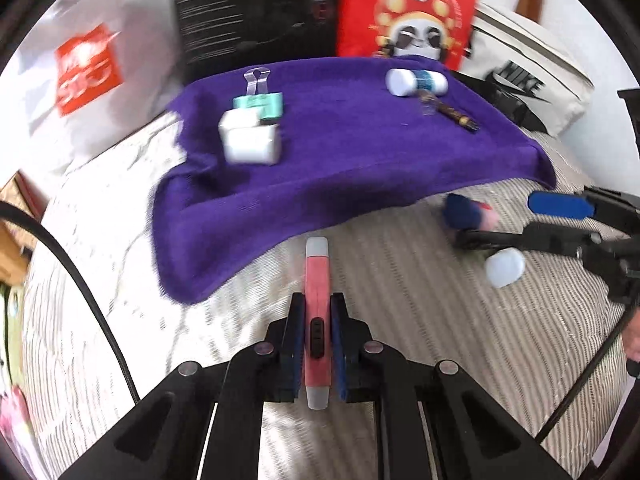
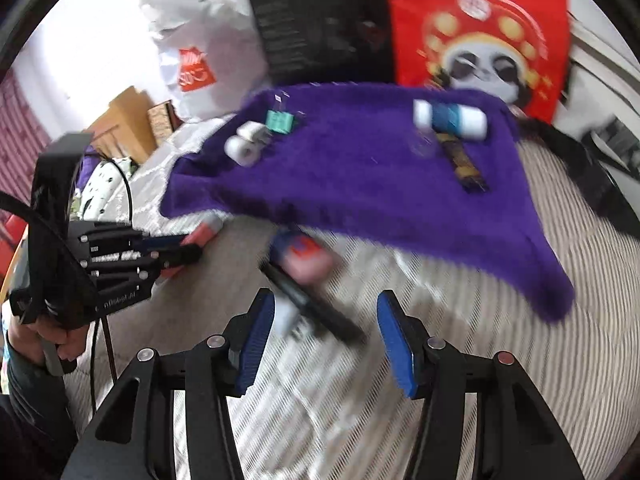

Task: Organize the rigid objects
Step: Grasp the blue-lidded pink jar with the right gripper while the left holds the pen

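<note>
My left gripper [image 1: 316, 308] is shut on a pink pen-shaped device [image 1: 317, 280] with grey ends, held just above the striped bedspread before the purple towel [image 1: 340, 152]. On the towel lie a white box [image 1: 250, 136], a teal binder clip [image 1: 260, 102], a white and blue bottle [image 1: 416, 80] and a dark stick [image 1: 452, 114]. My right gripper [image 2: 326, 320] is open over a black marker [image 2: 316, 306], a blue and pink object [image 2: 302, 256] and a small white piece [image 2: 286, 316]. The left gripper also shows in the right wrist view [image 2: 188, 246].
Behind the towel stand a white shopping bag [image 1: 88, 72], a black box [image 1: 256, 12], a red panda bag [image 1: 408, 12] and a white Nike bag [image 1: 524, 80]. A black cable [image 1: 80, 280] crosses the bedspread at left. Cardboard boxes [image 2: 128, 120] sit beyond the bed.
</note>
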`<state>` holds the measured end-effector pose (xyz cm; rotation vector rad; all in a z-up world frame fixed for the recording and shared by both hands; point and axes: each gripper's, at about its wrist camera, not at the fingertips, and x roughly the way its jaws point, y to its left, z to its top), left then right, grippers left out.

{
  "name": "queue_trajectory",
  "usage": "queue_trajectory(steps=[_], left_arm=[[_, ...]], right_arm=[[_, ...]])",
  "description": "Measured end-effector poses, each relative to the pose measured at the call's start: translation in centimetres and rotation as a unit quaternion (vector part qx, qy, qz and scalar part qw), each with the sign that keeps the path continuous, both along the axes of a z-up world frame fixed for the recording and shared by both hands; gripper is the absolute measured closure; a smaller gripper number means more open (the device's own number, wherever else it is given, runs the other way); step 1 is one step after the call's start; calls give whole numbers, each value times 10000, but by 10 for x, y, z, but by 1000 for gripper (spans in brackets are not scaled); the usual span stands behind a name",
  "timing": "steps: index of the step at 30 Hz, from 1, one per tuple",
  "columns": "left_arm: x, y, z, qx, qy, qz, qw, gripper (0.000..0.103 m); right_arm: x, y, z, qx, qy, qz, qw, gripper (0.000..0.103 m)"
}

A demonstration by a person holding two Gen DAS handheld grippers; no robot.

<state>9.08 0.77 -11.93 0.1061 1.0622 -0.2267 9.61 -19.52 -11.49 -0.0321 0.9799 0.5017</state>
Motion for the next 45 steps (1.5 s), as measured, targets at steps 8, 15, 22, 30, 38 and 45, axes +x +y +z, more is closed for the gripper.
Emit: queue_trajectory(steps=[8, 15, 22, 30, 38, 45], left_arm=[[-4, 10, -2, -262, -69, 88, 9996, 90], [-7, 15, -3, -431, -120, 80, 9990, 90], [-10, 16, -2, -479, -171, 59, 9987, 90], [-12, 16, -2, -450, -201, 51, 9988, 90], [-11, 14, -1, -416, -209, 62, 9989, 90], [-11, 12, -1, -362, -213, 45, 9991, 90]], right_arm=[[32, 31, -11, 26, 260, 79, 9996, 57], [34, 41, -15, -402, 224, -28, 9989, 61], [22, 15, -14, -843, 315, -165, 9958, 61], [13, -3, -23, -1128, 456, -537, 9911, 59], [14, -20, -24, -831, 376, -814, 9925, 60], [16, -27, -22, -641, 300, -907, 9934, 68]])
